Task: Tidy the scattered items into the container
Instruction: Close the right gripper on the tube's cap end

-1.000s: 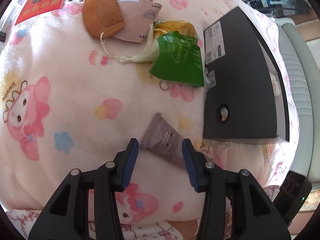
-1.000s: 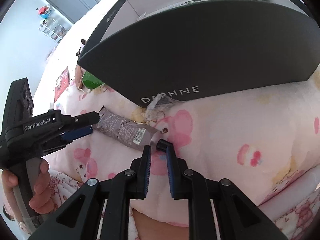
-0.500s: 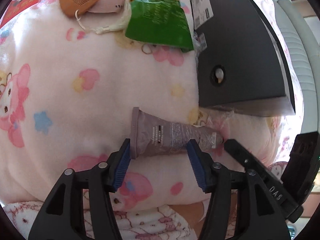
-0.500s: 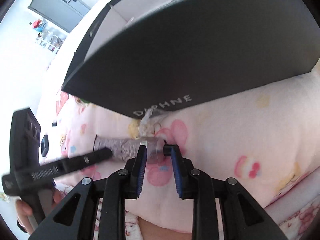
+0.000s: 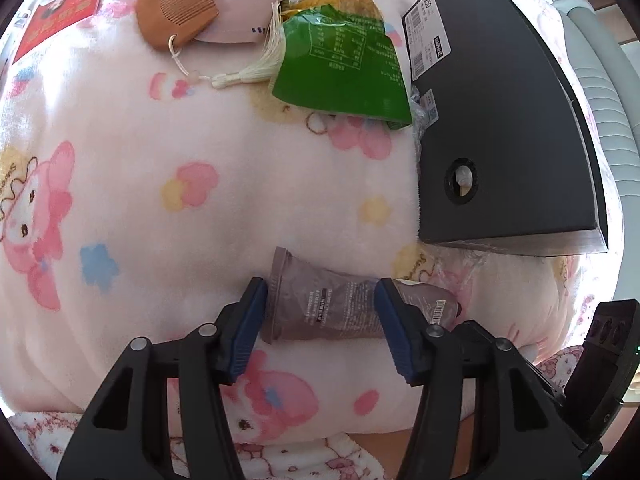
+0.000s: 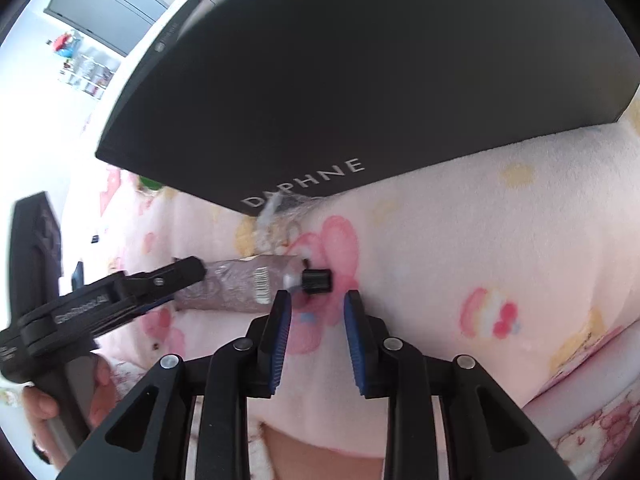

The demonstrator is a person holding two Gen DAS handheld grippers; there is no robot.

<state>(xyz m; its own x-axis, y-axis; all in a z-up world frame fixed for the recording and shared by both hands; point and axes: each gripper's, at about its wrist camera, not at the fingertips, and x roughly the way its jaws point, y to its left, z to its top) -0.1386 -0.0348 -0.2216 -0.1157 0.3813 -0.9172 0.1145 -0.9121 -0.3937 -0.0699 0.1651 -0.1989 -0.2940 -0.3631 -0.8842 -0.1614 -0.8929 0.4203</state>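
Note:
A grey-brown squeeze tube (image 5: 324,308) lies flat on the pink blanket, close to the near corner of the black shoe box (image 5: 500,140). My left gripper (image 5: 319,282) points down over the tube. Its jaws are closing, with the tube's crimped half between them, and the pads do not press it. In the right wrist view the tube (image 6: 240,284) ends in a black cap (image 6: 318,280). The cap sits just past the tips of my right gripper (image 6: 317,296). Those jaws are opening and nothing is between the pads. The box (image 6: 360,80) fills the space behind.
A green snack bag (image 5: 340,60), a wooden comb (image 5: 176,12) with a tassel, a pink pouch (image 5: 244,12) and a red card (image 5: 60,8) lie at the far side of the blanket (image 5: 120,184). Crinkled clear plastic (image 6: 280,216) pokes out under the box corner.
The left gripper came over the tube and opened wider, so the jaws now straddle it. The right jaws have spread, and the cap now lies just beyond their tips.

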